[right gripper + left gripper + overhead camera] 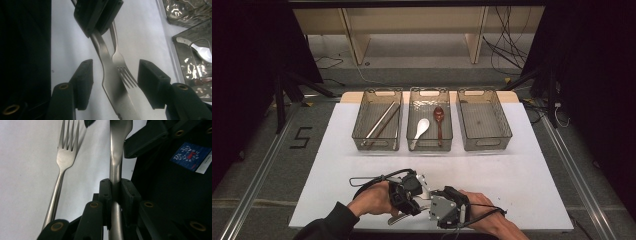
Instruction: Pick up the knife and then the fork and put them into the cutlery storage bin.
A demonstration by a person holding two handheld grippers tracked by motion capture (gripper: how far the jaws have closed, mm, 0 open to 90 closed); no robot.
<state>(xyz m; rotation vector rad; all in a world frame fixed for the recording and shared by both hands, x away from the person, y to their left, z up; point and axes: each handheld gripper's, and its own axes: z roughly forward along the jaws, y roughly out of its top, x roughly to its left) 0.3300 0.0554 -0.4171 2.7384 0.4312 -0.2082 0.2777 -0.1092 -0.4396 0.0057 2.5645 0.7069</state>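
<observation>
A white desk stands in a dark room, with pale shelving and loose cables behind it, and three clear bins sit in a row at its far edge. From above, the left bin holds long thin sticks, the middle bin holds a white spoon and a brown spoon, and the right bin has nothing in it that you can make out. Your hands meet at the near edge, too tightly packed for the high view to show what they hold. Your left gripper is clamped on the handle of a table knife; the left gripper view shows its pads pressed on the metal, with a fork lying on the desk just to the left of it. Your right gripper stands with its jaws apart, and the right gripper view shows what the others do not: the knife blade and the fork's tines both lie between those jaws, neither pad touching them. There the knife crosses over the fork.
</observation>
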